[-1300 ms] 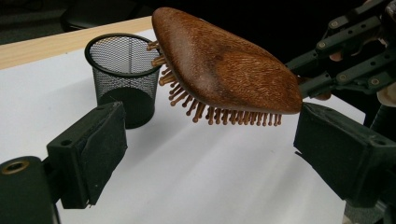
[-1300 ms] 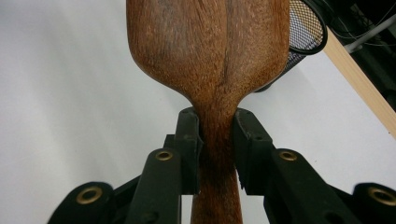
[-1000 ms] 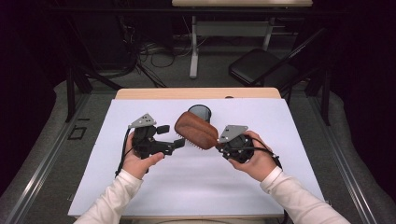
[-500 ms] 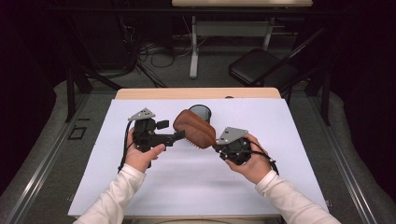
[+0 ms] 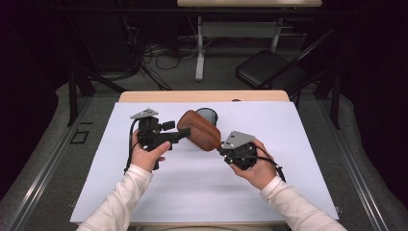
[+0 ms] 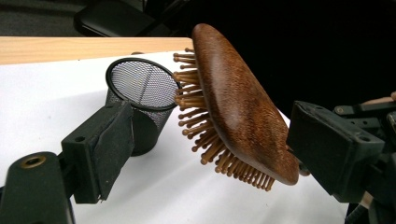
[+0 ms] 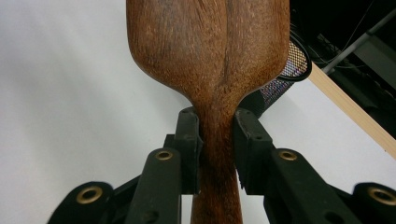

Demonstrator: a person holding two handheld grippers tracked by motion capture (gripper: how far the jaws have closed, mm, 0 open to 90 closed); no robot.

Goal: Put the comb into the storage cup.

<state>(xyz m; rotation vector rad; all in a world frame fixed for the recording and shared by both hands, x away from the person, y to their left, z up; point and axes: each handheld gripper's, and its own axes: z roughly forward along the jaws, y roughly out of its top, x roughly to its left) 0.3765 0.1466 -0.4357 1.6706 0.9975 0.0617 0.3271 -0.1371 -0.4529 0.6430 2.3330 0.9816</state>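
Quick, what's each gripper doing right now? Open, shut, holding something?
Left gripper: open, jaws either side of the wooden hairbrush and just been closing, not pressing on it yet.
Right gripper: shut on the hairbrush's handle.

Your right tool (image 7: 217,151) clamps the brush (image 7: 210,56) by its narrow wooden neck, one black jaw pressed on each side. The broad brown back of the head rises above the jaws. Behind it stands a mesh cup (image 7: 286,73) on the white table (image 7: 70,116).
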